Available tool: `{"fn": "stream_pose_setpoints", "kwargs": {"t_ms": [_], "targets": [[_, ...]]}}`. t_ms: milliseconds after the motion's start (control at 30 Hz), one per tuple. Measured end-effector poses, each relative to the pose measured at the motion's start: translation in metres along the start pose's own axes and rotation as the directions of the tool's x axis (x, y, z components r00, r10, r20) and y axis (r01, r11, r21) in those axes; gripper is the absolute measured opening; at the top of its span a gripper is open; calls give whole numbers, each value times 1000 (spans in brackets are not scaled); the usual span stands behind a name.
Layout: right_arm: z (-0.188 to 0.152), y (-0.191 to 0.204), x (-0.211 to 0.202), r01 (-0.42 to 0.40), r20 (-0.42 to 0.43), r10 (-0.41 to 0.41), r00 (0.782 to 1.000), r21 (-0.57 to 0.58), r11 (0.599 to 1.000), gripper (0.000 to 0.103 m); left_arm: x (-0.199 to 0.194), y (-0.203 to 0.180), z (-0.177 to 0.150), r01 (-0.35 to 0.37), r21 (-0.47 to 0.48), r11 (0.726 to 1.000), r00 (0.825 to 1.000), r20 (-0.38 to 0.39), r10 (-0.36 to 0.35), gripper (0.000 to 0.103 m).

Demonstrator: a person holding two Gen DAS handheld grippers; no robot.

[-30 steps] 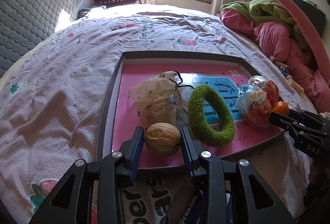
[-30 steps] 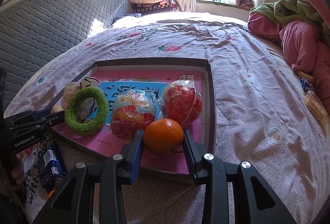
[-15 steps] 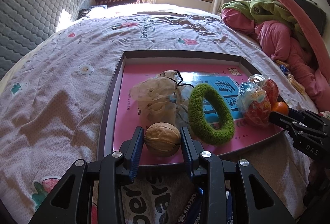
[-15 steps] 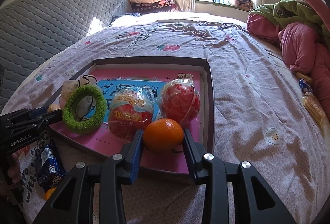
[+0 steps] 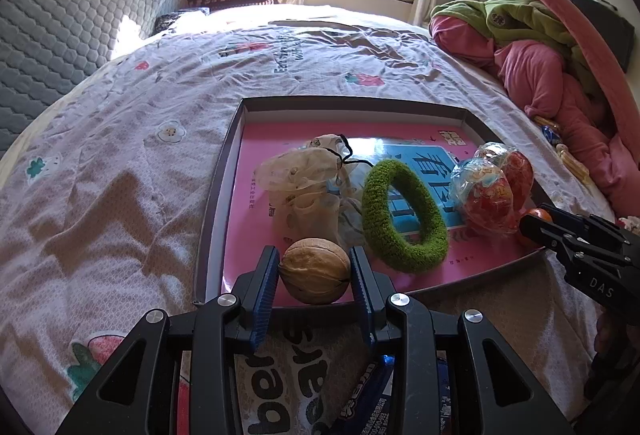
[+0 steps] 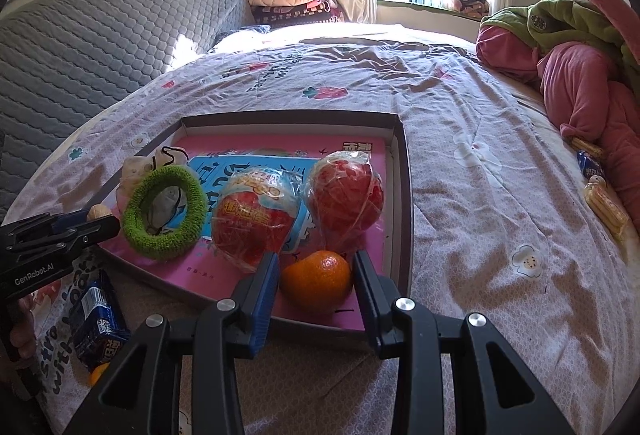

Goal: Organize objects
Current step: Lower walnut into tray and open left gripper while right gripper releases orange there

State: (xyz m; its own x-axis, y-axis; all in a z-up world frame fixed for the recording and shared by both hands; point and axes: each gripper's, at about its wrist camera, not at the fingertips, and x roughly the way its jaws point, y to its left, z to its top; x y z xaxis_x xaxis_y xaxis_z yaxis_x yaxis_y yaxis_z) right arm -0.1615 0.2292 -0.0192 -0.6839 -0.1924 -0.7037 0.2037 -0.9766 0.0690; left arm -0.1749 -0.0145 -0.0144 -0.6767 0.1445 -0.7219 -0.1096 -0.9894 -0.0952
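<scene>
left hand-held gripper [image 5: 314,273] | clamps walnut [image 5: 314,271] | tan, wrinkled, seamed

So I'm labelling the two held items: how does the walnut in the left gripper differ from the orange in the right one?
The walnut is tan with a wrinkled, seamed shell; the orange is bright orange with a smooth skin. The walnut sits at the tray's near-left corner, the orange near its right wall. Both are roundish, similar in size, and each sits between blue-padded fingers: left gripper, right gripper.
</scene>
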Motion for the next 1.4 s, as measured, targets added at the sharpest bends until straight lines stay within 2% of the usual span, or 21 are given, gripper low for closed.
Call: {"fn": "stream_pose_setpoints", "kwargs": {"t_ms": [1033, 1400], "targets": [[4, 1, -13, -3, 29, 2, 1000, 17, 1000, 38, -12, 7, -2, -9, -37, 999, 1000, -7, 9, 38], [8, 3, -27, -15, 75, 14, 997, 11, 1000, 38, -27, 1, 0, -3, -41, 999, 1000, 11, 3, 38]]}}
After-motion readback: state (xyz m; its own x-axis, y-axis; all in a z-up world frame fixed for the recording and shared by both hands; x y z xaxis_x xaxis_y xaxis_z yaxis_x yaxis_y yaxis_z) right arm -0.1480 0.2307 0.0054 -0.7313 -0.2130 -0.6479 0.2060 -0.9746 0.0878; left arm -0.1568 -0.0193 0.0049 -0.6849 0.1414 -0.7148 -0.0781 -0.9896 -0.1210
